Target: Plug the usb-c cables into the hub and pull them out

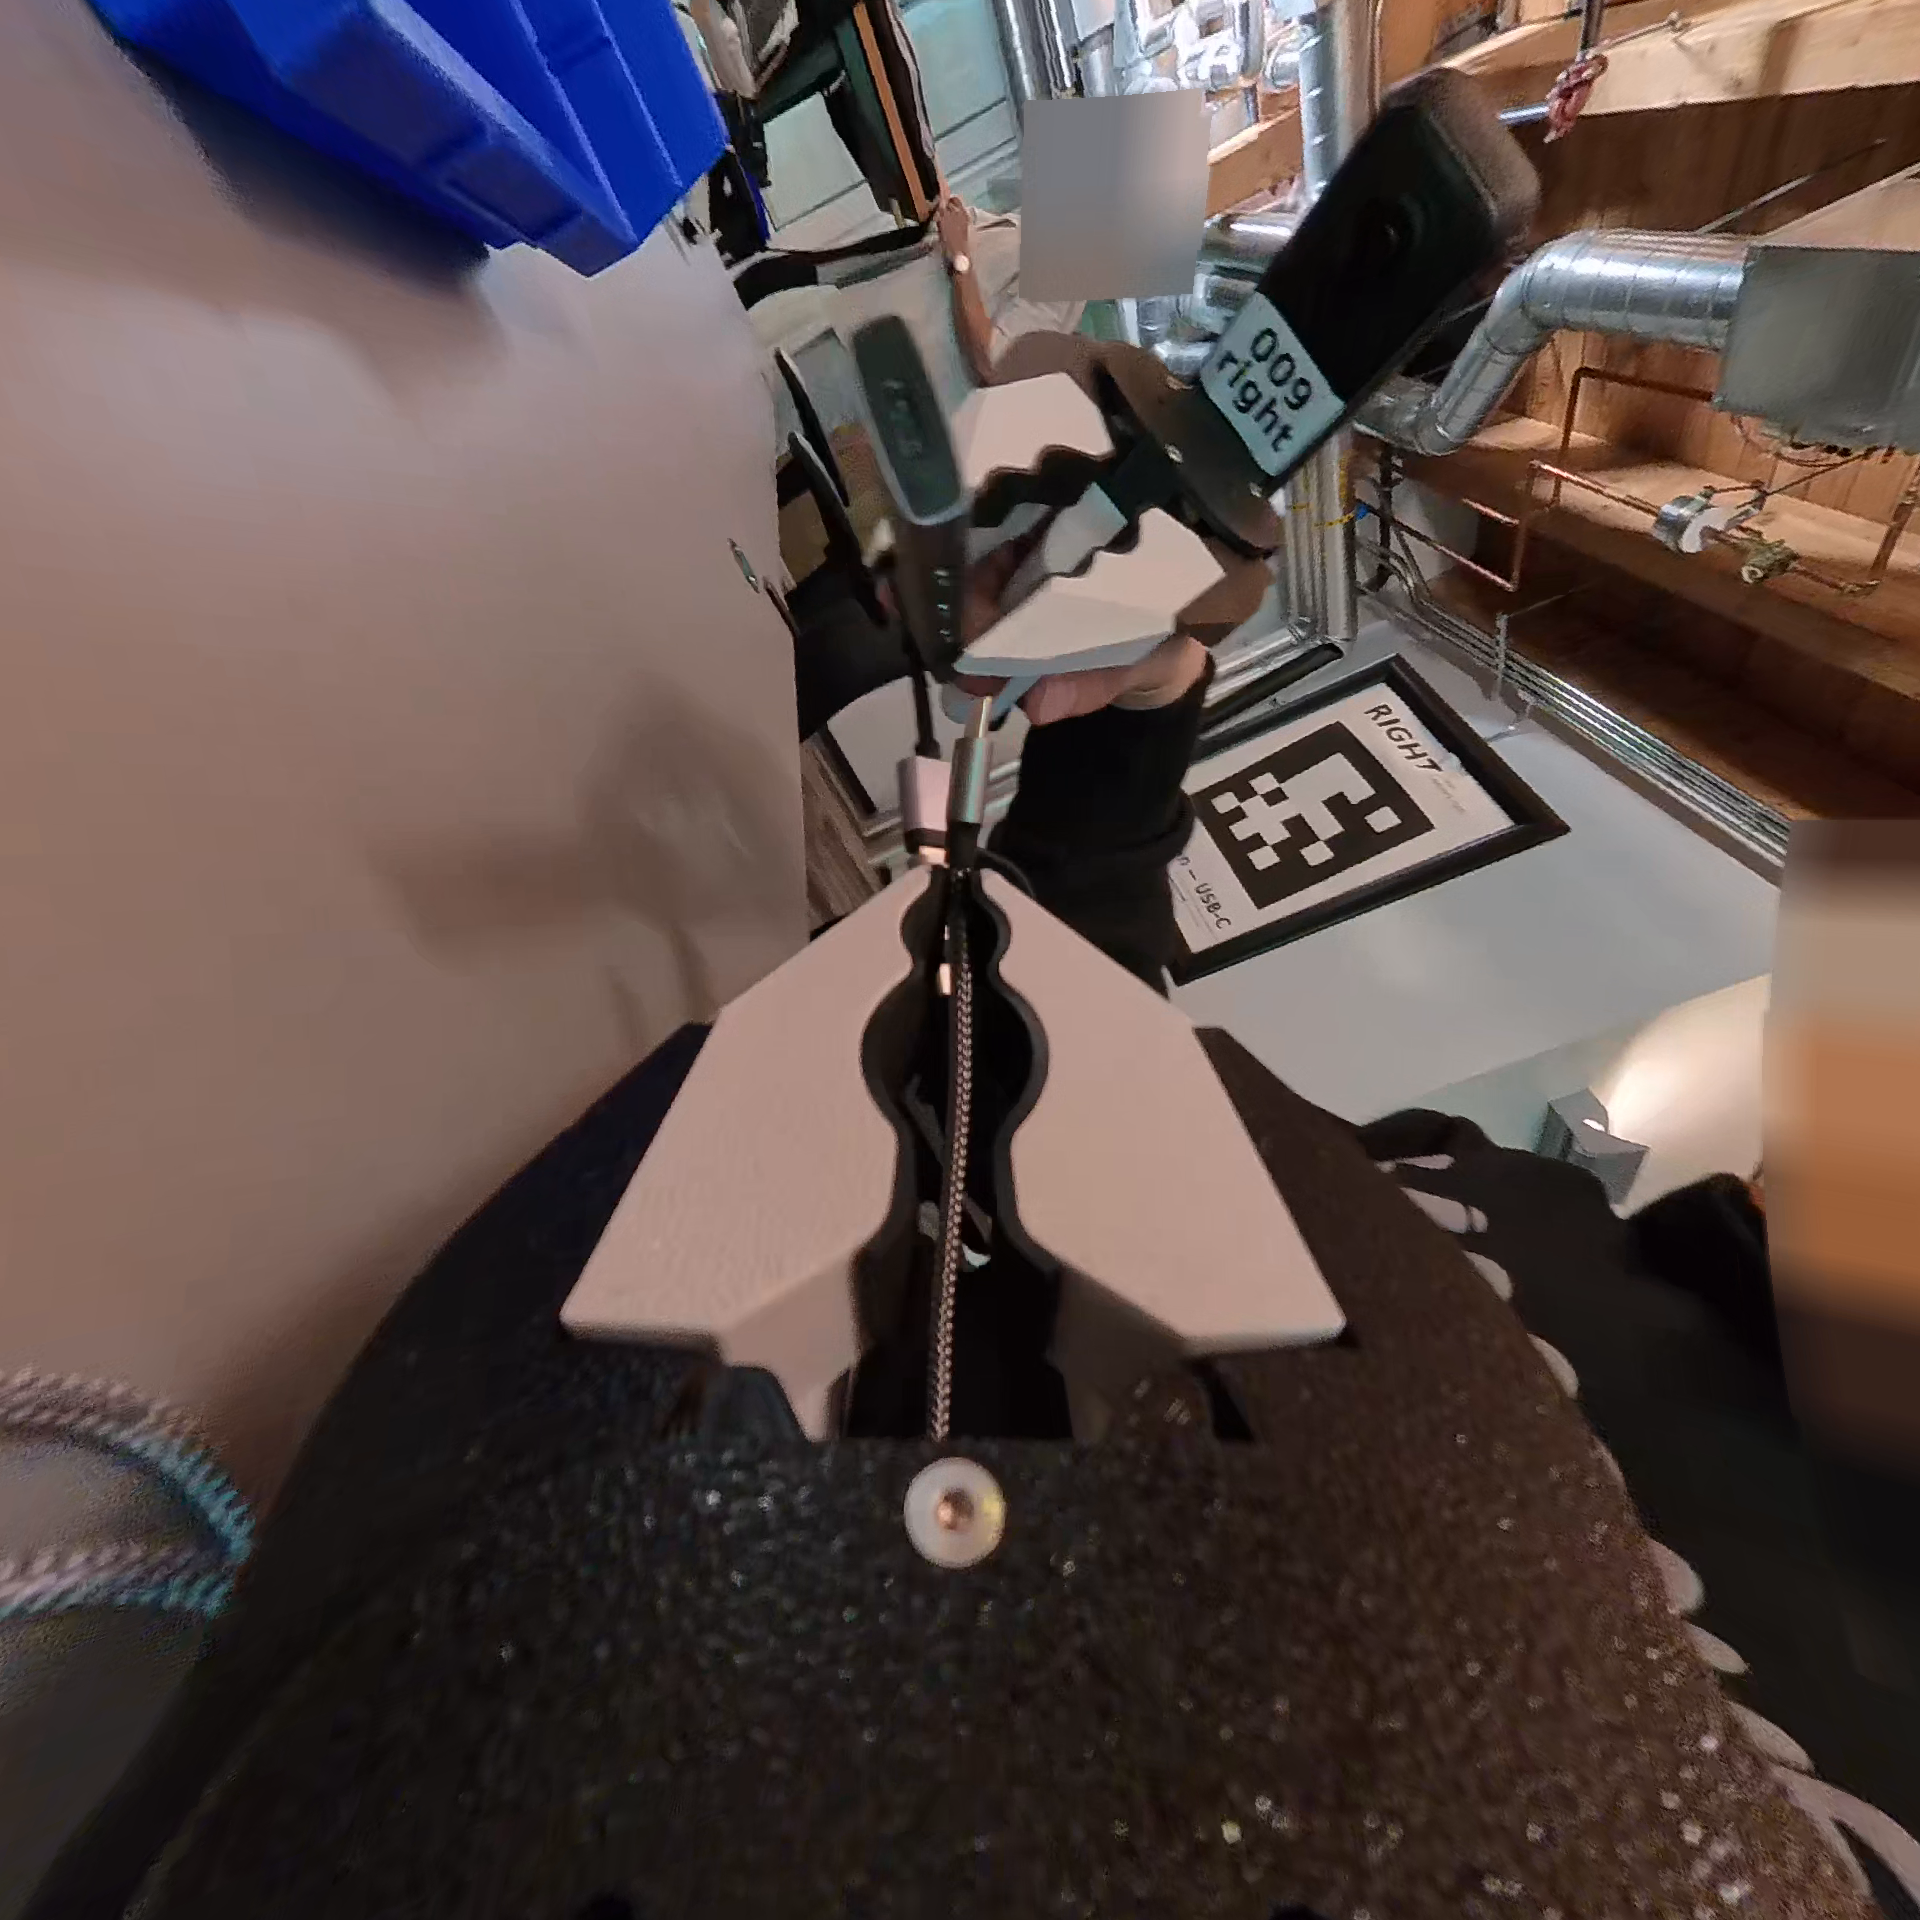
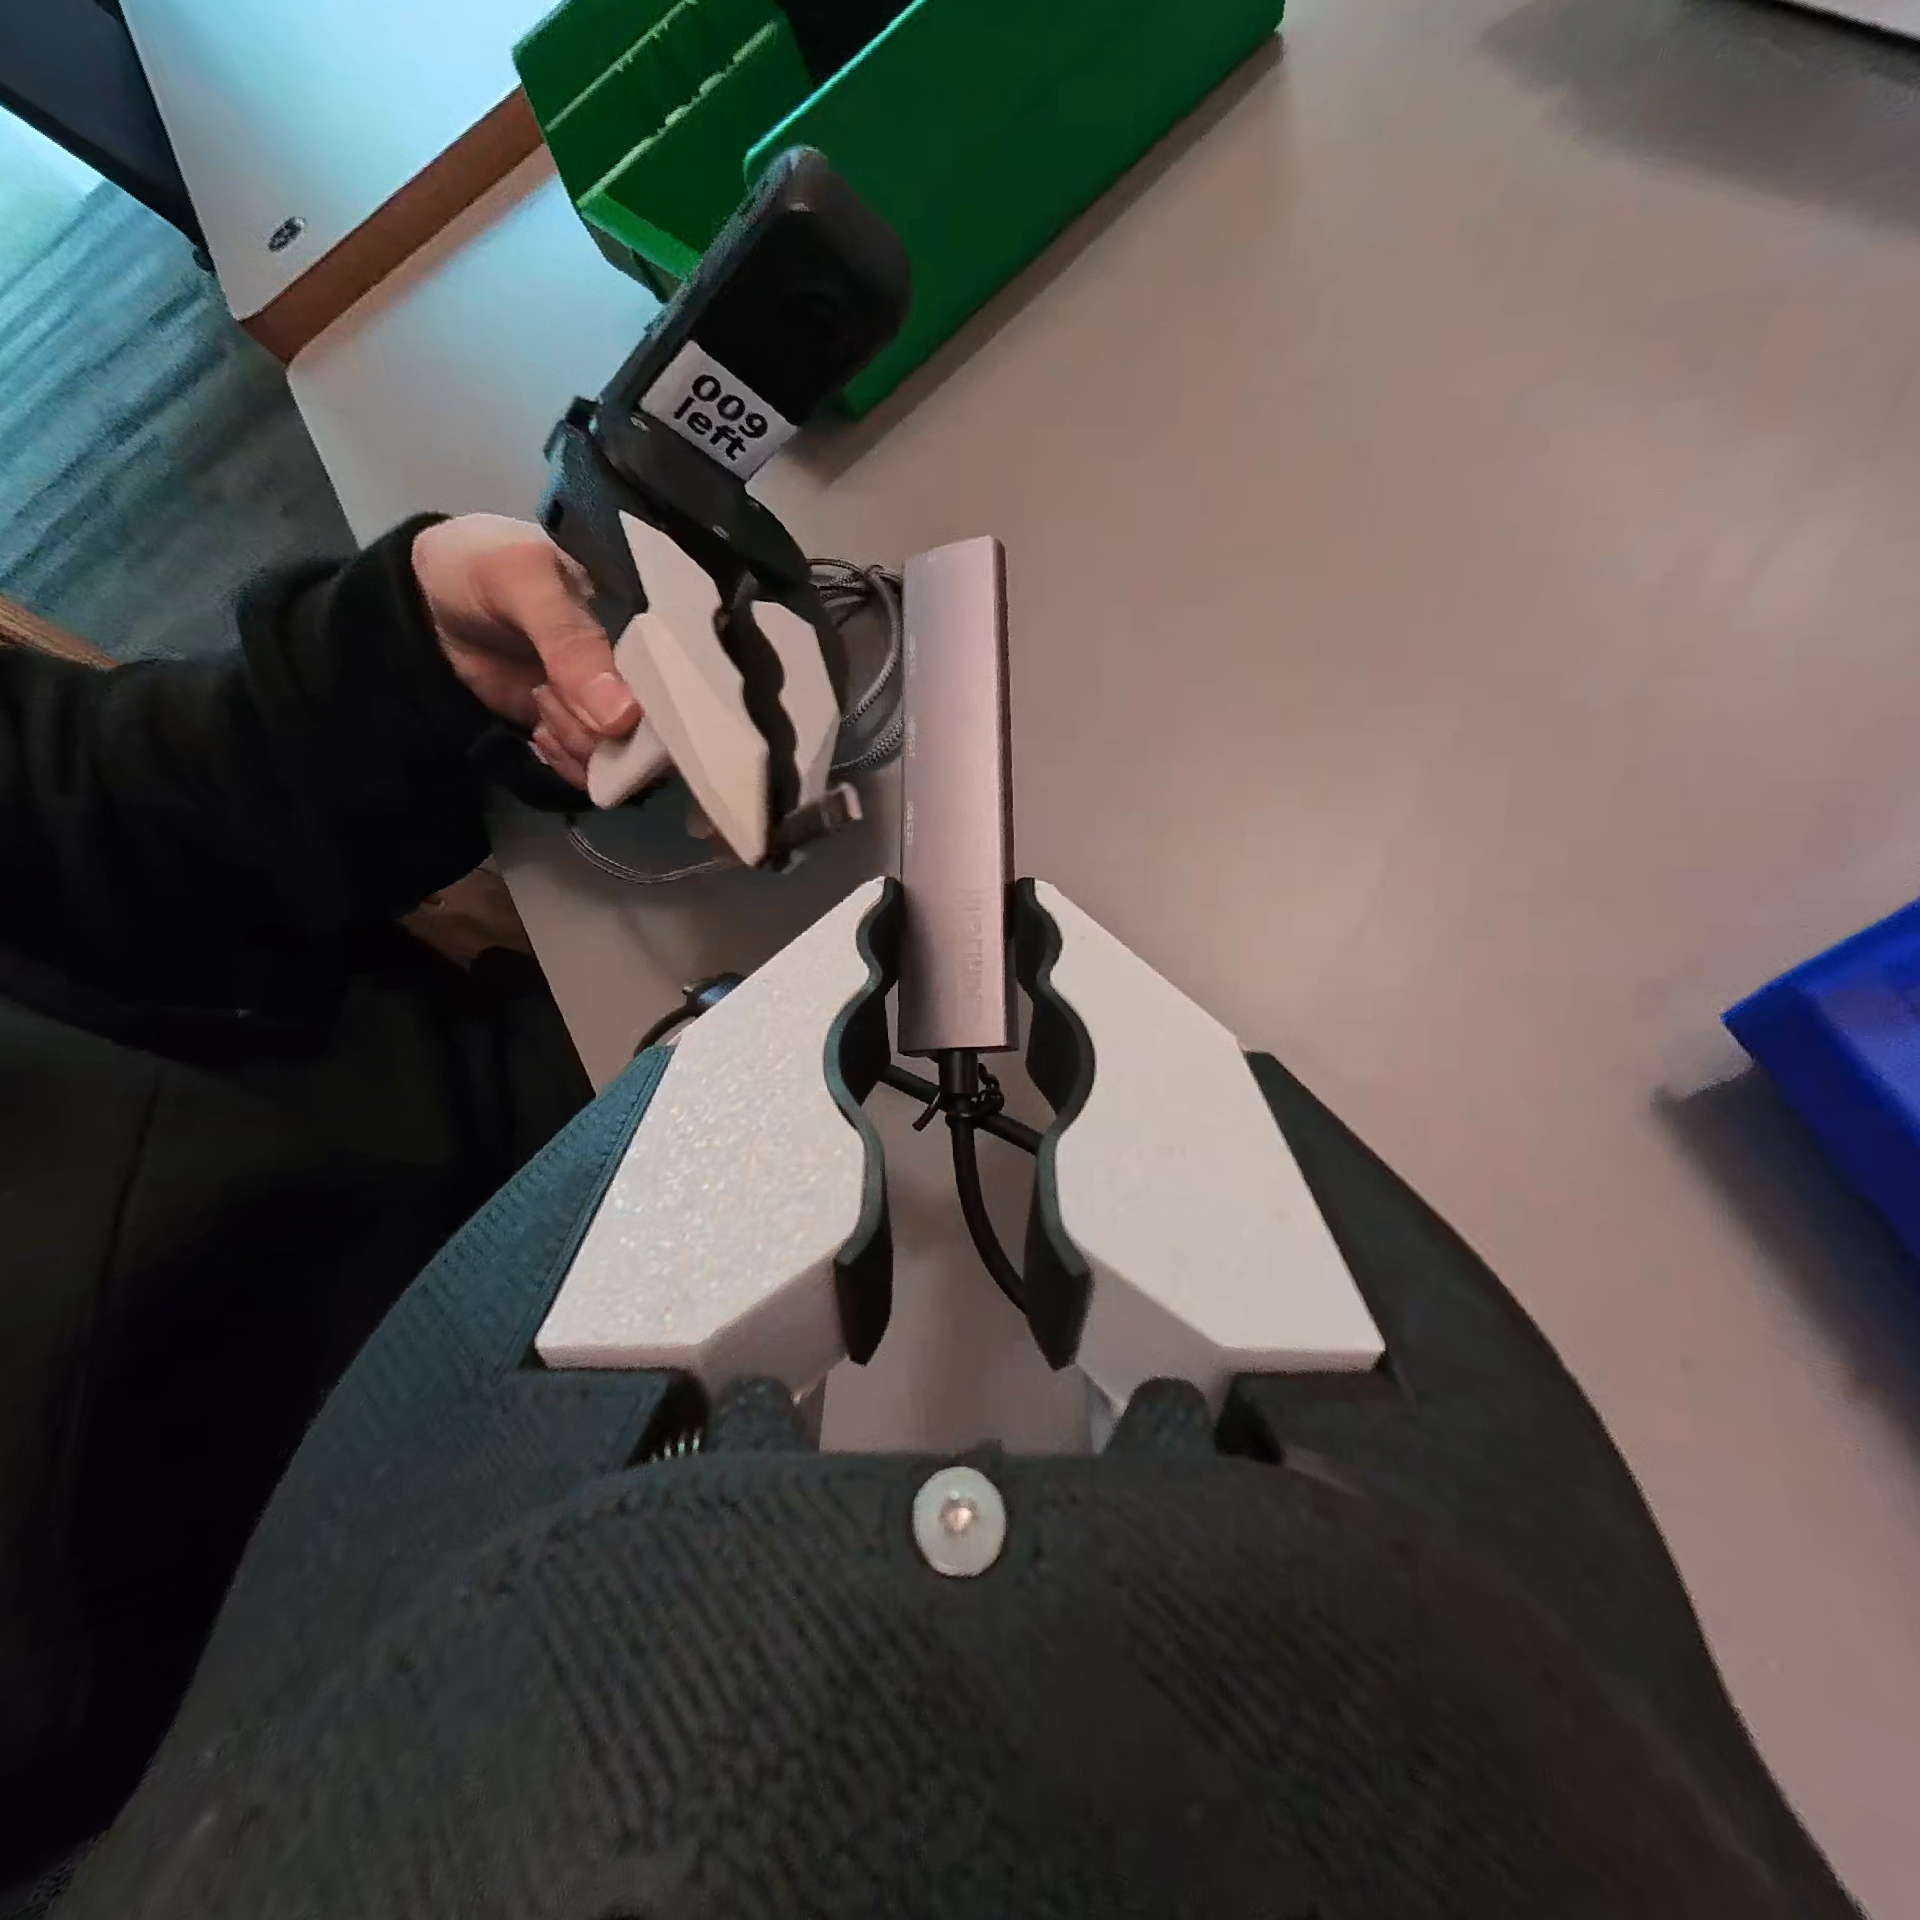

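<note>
My right gripper (image 2: pixel 951 896) is shut on the near end of a slim grey hub (image 2: pixel 954 769), held up over the table. The hub (image 1: pixel 914 488) also shows in the left wrist view, in the right gripper (image 1: pixel 987 592). My left gripper (image 1: pixel 956 883) is shut on a braided cable (image 1: pixel 954 1143) just behind its grey usb-c plug (image 1: pixel 968 784). In the right wrist view the left gripper (image 2: pixel 774 831) holds that plug (image 2: pixel 826 808) pointing at the hub's left side, a small gap away. A second grey plug (image 1: pixel 925 816) hangs on a black lead under the hub.
A beige table (image 2: pixel 1455 623) carries a green bin (image 2: pixel 987 177) at the back, a blue bin (image 2: pixel 1849 1049) at the right and coiled cable (image 2: pixel 634 857) under the left gripper. A framed marker sign (image 1: pixel 1351 821) stands beyond. A person's hands in black sleeves hold both grippers. The grippers' ends are close to 6 cm from one another.
</note>
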